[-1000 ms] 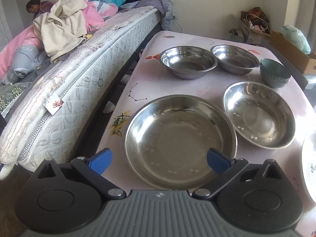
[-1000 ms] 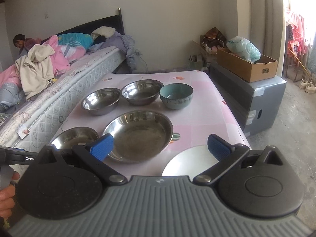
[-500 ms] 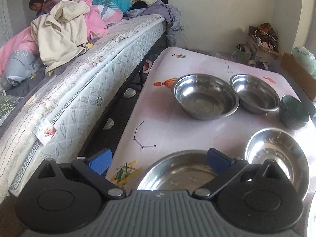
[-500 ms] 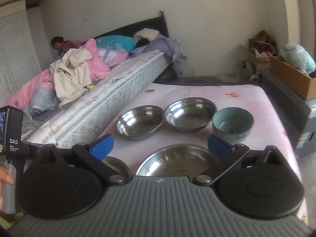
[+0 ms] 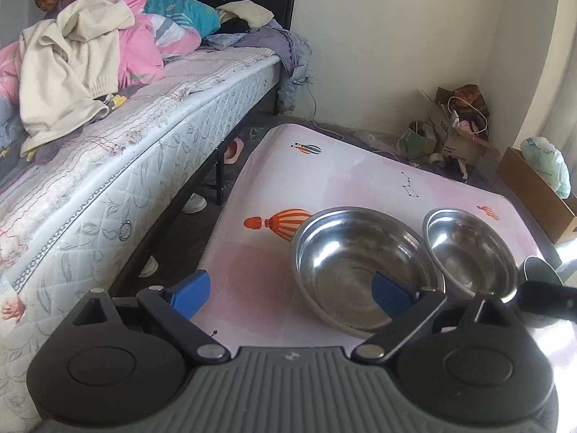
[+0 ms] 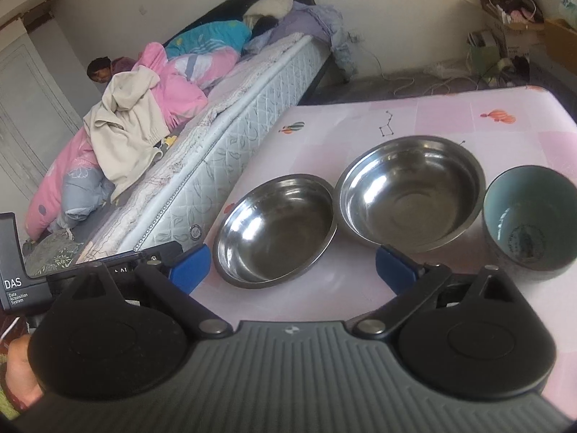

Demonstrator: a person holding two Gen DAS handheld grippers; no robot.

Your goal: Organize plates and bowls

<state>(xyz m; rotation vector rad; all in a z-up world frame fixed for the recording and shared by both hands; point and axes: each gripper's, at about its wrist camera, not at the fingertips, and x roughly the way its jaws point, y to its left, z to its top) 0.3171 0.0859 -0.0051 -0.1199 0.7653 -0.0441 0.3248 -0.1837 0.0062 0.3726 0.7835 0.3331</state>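
Note:
Two steel bowls stand side by side on the pink table (image 5: 324,180). In the left wrist view the left bowl (image 5: 360,267) is close ahead and the right bowl (image 5: 468,252) is beside it. My left gripper (image 5: 292,290) is open and empty; its right finger is over the left bowl's near side. In the right wrist view the same bowls show, left bowl (image 6: 276,229) and right bowl (image 6: 411,191), with a teal ceramic bowl (image 6: 530,220) at the right. My right gripper (image 6: 294,267) is open and empty, just short of the left bowl's near rim.
A bed (image 5: 126,137) with a mattress, heaped clothes and a person lies along the table's left edge. Cardboard boxes and bags (image 5: 458,126) stand on the floor behind the table. The left gripper's handle (image 6: 21,281) shows in the right wrist view.
Both grippers have moved forward over the table toward the far bowls. The large steel plates near the front edge have dropped out of view. Both stay open.

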